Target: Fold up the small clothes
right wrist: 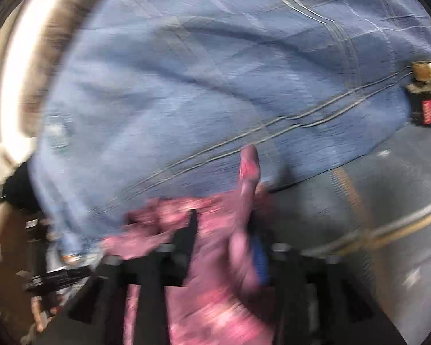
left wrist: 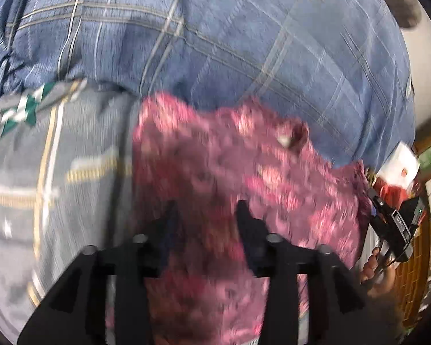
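Observation:
A small pink patterned garment (left wrist: pixel 230 178) is held up in front of a person's blue plaid shirt (left wrist: pixel 215 43). My left gripper (left wrist: pixel 207 210) has its two black fingers spread apart with the pink cloth draped between and over them; whether it pinches the cloth is unclear. In the right wrist view the same pink garment (right wrist: pixel 215 258) bunches between the fingers of my right gripper (right wrist: pixel 224 230), a strip of it sticking up. The image is motion-blurred. The right gripper also shows at the right edge of the left wrist view (left wrist: pixel 393 227).
A grey bedsheet with yellow and white stripes (left wrist: pixel 43 187) lies below and to the left; it also shows in the right wrist view (right wrist: pixel 373 215). A dark bottle with a red label (right wrist: pixel 428 109) stands at the far right. A white box (left wrist: pixel 399 166) sits by the shirt's right edge.

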`<move>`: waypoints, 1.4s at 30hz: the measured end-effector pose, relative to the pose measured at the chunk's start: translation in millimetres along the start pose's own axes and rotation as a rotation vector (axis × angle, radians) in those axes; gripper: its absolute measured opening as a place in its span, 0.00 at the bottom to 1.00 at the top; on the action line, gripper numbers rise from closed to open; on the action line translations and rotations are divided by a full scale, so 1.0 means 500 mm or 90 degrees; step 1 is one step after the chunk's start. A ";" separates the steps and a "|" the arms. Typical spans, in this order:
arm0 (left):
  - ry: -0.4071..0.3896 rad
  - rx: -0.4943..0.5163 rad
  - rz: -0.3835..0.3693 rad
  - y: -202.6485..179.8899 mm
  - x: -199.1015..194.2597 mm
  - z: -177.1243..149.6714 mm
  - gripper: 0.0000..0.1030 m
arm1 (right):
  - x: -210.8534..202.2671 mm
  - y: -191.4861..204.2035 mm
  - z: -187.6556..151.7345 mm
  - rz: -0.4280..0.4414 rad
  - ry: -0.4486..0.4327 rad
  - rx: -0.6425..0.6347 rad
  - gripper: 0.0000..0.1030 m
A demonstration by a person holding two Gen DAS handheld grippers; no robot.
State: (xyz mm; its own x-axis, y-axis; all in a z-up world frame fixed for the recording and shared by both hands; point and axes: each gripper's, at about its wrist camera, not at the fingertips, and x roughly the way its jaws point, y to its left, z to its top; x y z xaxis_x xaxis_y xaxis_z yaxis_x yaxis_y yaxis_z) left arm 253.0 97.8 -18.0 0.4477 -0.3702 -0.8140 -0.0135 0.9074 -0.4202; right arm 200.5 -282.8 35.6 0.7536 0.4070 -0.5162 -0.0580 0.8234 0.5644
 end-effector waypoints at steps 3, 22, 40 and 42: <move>0.021 0.045 0.059 -0.026 0.023 -0.043 0.40 | 0.054 0.007 -0.060 -0.078 0.117 -0.055 0.44; 0.029 0.034 0.076 -0.019 -0.032 -0.164 0.52 | -0.120 -0.079 -0.152 -0.029 0.012 0.152 0.03; -0.086 0.078 0.113 -0.052 -0.048 -0.124 0.65 | -0.026 0.009 -0.036 -0.109 -0.050 0.059 0.26; -0.046 0.086 0.160 -0.034 -0.001 -0.129 0.70 | 0.035 0.002 -0.048 -0.108 -0.009 0.074 0.42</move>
State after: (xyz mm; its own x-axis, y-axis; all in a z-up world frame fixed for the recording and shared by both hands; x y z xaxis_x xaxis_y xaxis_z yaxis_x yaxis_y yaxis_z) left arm 195.6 69.5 -36.4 0.5074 -0.1192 -0.8534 -0.0146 0.9890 -0.1469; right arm 197.8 -265.3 11.6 0.7557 0.2604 -0.6009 0.1452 0.8281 0.5414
